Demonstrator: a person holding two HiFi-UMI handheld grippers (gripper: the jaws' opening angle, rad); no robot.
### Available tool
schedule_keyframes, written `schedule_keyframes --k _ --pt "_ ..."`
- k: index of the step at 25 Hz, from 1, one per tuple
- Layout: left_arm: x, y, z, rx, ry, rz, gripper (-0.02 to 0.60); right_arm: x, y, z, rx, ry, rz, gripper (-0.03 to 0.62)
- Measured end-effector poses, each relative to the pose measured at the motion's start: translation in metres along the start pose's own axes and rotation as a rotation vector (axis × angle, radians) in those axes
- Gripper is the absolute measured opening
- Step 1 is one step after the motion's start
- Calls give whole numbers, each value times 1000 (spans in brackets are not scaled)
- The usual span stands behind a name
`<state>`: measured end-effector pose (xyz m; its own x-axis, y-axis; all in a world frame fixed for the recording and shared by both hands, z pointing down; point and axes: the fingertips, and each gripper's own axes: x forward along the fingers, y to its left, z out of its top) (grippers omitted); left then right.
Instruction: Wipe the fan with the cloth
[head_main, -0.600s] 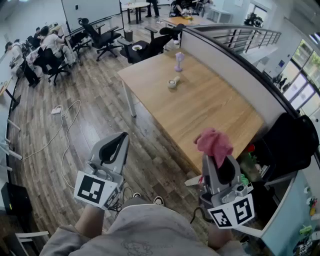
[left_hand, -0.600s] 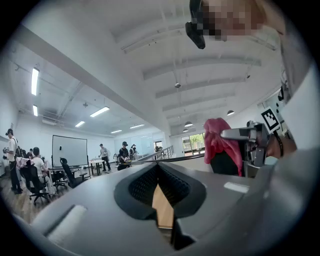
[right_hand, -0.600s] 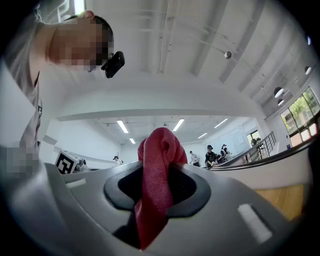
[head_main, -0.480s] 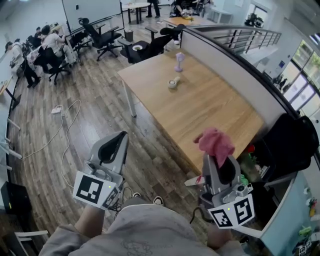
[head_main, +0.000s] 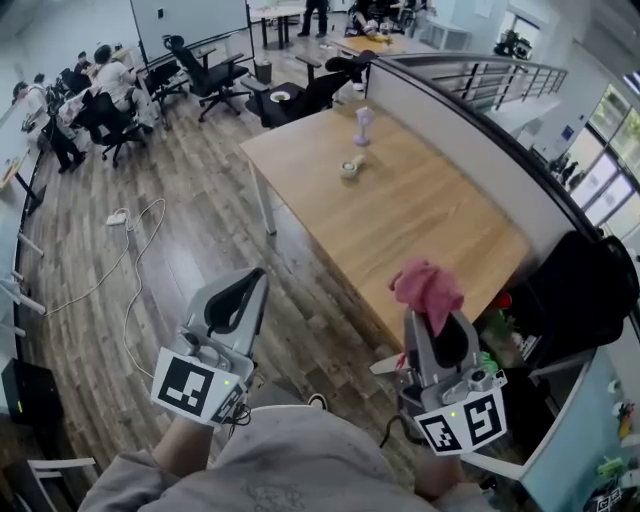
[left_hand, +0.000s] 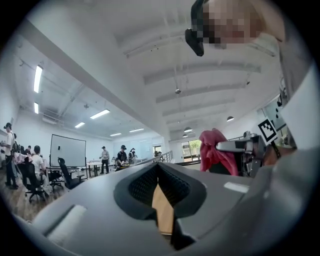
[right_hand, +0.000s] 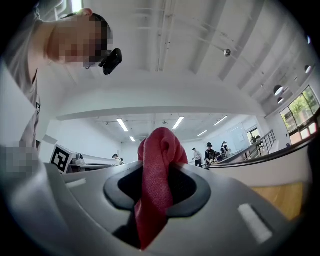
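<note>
A small lilac fan (head_main: 364, 124) stands upright at the far end of the wooden table (head_main: 420, 220). My right gripper (head_main: 437, 322) is shut on a pink-red cloth (head_main: 427, 290), which bunches above the jaws near the table's near corner. In the right gripper view the cloth (right_hand: 156, 185) hangs down through the closed jaws. My left gripper (head_main: 243, 296) is shut and holds nothing, over the wooden floor left of the table. In the left gripper view its jaws meet, and the cloth (left_hand: 216, 152) shows at the right.
A small white round object (head_main: 349, 166) lies near the fan. A grey partition wall (head_main: 470, 130) runs along the table's far side. Black office chairs (head_main: 215, 75) and seated people (head_main: 75, 100) fill the far left. A white cable (head_main: 130, 250) trails over the floor.
My left gripper has shifted slightly forward and right. The right gripper with the cloth has hardly moved.
</note>
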<state>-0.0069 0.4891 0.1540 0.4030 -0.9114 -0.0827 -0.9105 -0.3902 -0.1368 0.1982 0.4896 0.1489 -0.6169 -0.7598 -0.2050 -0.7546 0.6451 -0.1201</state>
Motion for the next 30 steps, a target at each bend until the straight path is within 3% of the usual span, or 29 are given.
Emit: schedule_keyframes --k 1,3,4,16,30 --pt "0 1 -2 6 4 8 14 1 1 -2 2 3 4 114" --pt "0 4 -5 2 22 15 248 4 3 -3 3 8 13 114" --pt "1 6 -6 -3 25 19 282 5 4 -4 2 10 16 114" --pt "35 58 -32 -1 55 25 307 66 -10 -35 18 69 5 114" --pt "150 193 -69 -23 102 -52 307 230 -54 -79 36 143 -93 114"
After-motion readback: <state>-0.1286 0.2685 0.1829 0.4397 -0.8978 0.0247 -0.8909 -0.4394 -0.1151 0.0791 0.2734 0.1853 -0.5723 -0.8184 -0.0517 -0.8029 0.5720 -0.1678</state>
